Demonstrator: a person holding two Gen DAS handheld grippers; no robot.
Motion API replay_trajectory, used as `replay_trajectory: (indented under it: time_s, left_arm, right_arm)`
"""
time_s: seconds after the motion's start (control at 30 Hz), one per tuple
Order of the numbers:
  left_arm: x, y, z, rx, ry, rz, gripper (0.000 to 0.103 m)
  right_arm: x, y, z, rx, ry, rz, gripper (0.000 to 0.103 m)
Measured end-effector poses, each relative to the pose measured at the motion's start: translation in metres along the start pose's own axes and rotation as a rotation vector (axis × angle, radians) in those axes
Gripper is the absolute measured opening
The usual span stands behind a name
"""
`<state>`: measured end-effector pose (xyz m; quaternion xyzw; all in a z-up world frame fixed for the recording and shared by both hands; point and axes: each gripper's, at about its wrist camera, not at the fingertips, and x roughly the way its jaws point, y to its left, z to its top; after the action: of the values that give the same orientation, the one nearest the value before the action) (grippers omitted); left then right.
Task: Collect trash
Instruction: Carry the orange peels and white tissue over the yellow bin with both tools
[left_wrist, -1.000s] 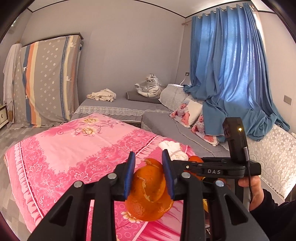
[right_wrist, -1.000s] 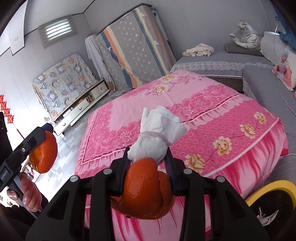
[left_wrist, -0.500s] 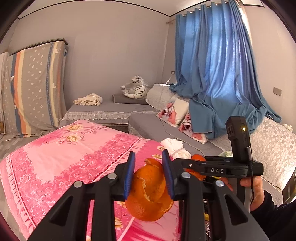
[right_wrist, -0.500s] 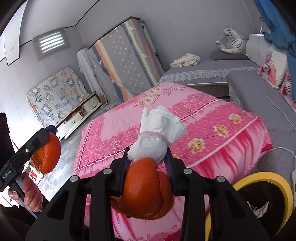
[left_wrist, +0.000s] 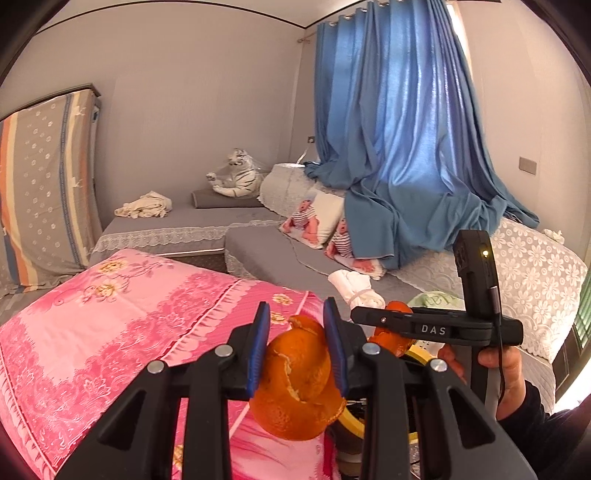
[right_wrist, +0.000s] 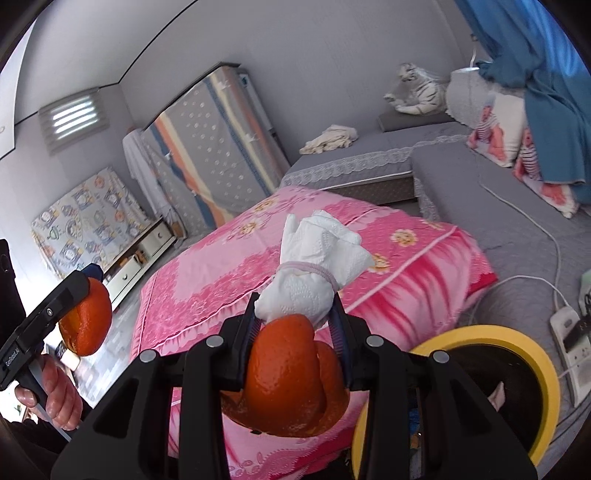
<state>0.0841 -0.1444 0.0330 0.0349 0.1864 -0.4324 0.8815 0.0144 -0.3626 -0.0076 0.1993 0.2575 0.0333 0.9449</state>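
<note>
Currently the left tool (left_wrist: 298, 334) clamps an orange peel (left_wrist: 297, 384); the right tool (right_wrist: 297, 325) clamps a second peel (right_wrist: 288, 380) plus tied tissue (right_wrist: 314, 269), beside the yellow-rimmed bin (right_wrist: 517, 339).

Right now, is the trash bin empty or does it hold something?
Not empty: the yellow-rimmed bin has a pale scrap inside by the rim. The rest of the interior is too dark to tell.

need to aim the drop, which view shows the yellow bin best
The right wrist view: the yellow bin shows most of its rim and dark inside, low and right of the pink bed. The left wrist view shows only yellow slivers behind the orange peel.
</note>
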Motion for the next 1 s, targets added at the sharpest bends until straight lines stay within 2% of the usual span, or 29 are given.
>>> replay_trajectory:
  time_s: [0.67, 1.0]
  left_arm:
    - [0.068, -0.066, 0.008, 0.101, 0.080, -0.157, 0.028]
    - [0.093, -0.091, 0.002, 0.130, 0.122, -0.208, 0.028]
  right_arm:
    - [-0.063, -0.078, -0.022, 0.140, -0.095, -0.157, 0.034]
    - [-0.073, -0.106, -0.038, 0.202, -0.102, -0.219, 0.034]
